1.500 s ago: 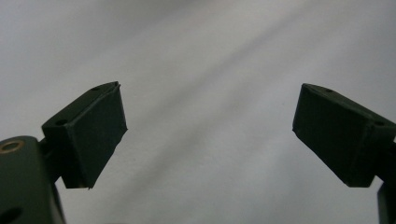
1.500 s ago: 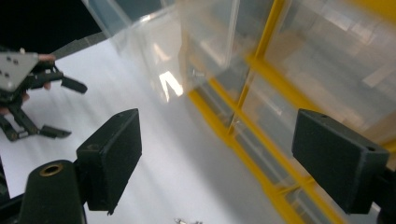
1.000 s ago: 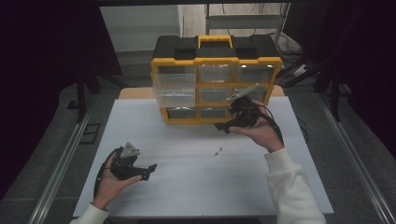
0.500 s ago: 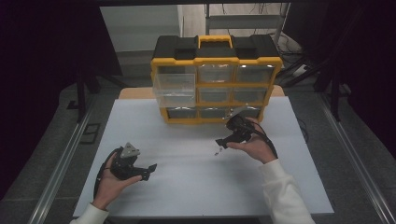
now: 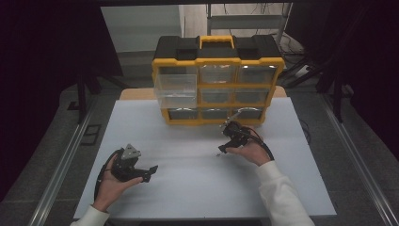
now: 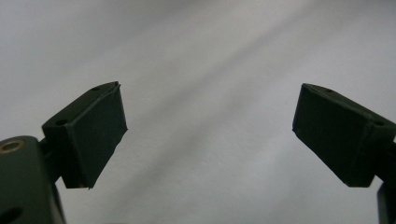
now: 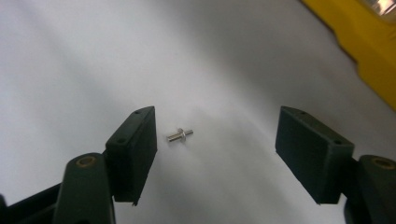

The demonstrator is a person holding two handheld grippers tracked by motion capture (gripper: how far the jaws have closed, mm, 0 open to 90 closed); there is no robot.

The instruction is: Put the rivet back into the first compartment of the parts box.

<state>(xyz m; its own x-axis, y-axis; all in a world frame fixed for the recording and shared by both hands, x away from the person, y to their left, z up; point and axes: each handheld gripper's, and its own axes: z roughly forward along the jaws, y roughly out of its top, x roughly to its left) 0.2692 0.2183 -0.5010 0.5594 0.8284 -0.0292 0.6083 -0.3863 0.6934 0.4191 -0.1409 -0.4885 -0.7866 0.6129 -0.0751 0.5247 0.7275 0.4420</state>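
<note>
On white table (image 5: pixel 188 193): yellow organiser (image 5: pixel 219 80), small screw (image 7: pixel 180 136).

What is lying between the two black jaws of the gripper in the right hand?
In the right gripper view, a small silver screw lies on the white table between the right gripper jaws, nearer the left one. The jaws have just been closing but do not touch it.
</note>
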